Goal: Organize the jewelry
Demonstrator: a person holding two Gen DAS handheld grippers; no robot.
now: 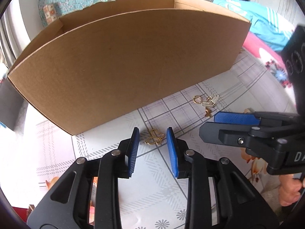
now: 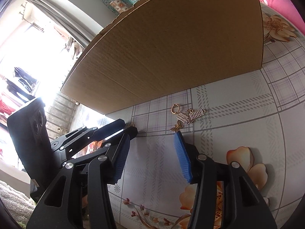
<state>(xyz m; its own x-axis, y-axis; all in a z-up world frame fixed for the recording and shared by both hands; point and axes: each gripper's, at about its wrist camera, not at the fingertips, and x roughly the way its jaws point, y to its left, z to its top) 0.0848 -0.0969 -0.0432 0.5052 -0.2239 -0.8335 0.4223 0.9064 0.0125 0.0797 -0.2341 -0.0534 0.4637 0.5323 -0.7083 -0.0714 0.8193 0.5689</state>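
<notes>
**A:** Where is the jewelry against your jaws?

**B:** My left gripper [image 1: 152, 143] stands parted, blue pads clear of everything. The gold butterfly charm [image 1: 154, 137] lies flat on the tablecloth [image 1: 57, 152] just past the fingertips, in line with the gap between them, and neither pad touches it.

**A:** And your right side?

**B:** My right gripper [image 2: 151, 147] is parted wider and grips nothing. A small butterfly pendant [image 2: 176, 127] lies just at the tip of its right-hand finger; I cannot tell whether they touch. Just beyond it sit two rhinestone bar pieces [image 2: 190, 115] lying against each other and a gold ring [image 2: 175, 108] beside them.

**A:** How does all that sit on the table?

**B:** The whole cluster lies near the foot of the cardboard box [image 1: 124, 63], which stands across the far part of the cloth. The butterfly charm is apart from the cluster, towards the left, also close to the box's front wall. From the left wrist view my right gripper comes in from the right edge, its fingers pointing towards the small pendant.
</notes>
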